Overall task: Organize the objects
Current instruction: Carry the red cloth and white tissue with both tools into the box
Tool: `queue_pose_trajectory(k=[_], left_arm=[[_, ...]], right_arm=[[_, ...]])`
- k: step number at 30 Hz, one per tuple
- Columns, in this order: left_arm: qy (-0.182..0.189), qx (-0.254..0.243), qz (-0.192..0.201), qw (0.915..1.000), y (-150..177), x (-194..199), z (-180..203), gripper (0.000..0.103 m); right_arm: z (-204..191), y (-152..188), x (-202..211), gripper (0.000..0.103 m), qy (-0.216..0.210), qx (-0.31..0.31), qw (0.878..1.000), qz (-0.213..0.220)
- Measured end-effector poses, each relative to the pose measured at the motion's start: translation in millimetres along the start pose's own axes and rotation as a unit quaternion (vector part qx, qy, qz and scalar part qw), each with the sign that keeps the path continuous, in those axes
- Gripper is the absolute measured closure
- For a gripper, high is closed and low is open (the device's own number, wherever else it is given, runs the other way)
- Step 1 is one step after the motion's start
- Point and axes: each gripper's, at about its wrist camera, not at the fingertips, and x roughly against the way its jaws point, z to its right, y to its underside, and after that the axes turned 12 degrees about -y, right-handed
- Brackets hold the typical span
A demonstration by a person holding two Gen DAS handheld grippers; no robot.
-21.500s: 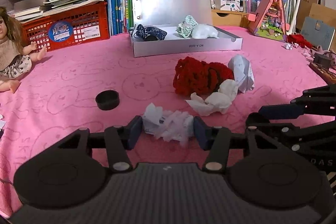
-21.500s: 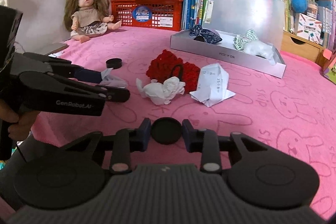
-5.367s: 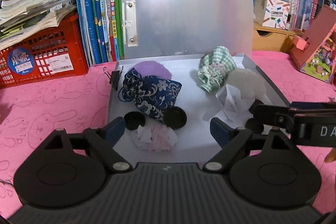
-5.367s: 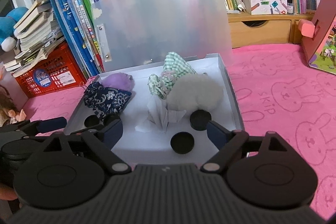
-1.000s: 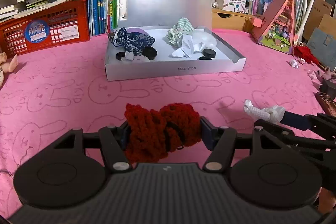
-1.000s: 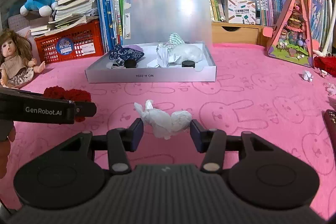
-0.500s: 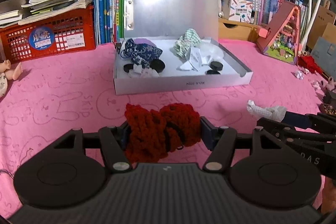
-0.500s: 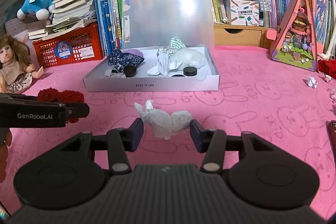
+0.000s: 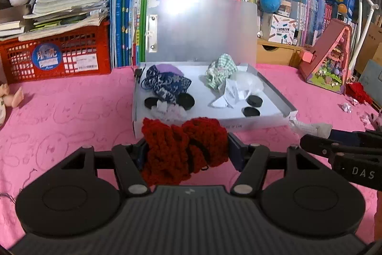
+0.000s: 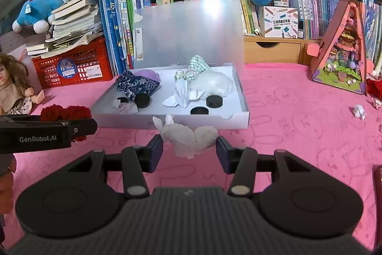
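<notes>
Nearest, the left gripper [image 9: 186, 151] is clamped on the red yarn bundle [image 9: 183, 149] and the right gripper [image 10: 189, 147] on a crumpled white tissue [image 10: 188, 136], both above the pink tablecloth [image 10: 298, 135], with the open white box [image 10: 241, 120] just beyond.

Between the left jaws sits deep red yarn [image 9: 183, 147]; between the right jaws, white tissue [image 10: 189, 135]. Ahead, a navy floral pouch [image 9: 167, 85] and green-checked cloth [image 9: 220, 71].
</notes>
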Motion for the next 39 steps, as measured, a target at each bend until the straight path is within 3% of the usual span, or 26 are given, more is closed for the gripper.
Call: queue_pose_trajectory(k=[12, 39], left_arm=[[-0.003, -0.004, 0.019, 0.9998, -23.5, -23.9, 7.1, 0.034], [-0.004, 0.003, -0.018, 0.9998, -47.6, -116.4, 19.6, 0.034]], right_arm=[[15.6, -27.7, -25.8, 0.05, 0.003, -0.012, 1.0, -0.007], [52.6, -62.5, -122.1, 0.05, 0.002, -0.051, 0.996, -0.077]])
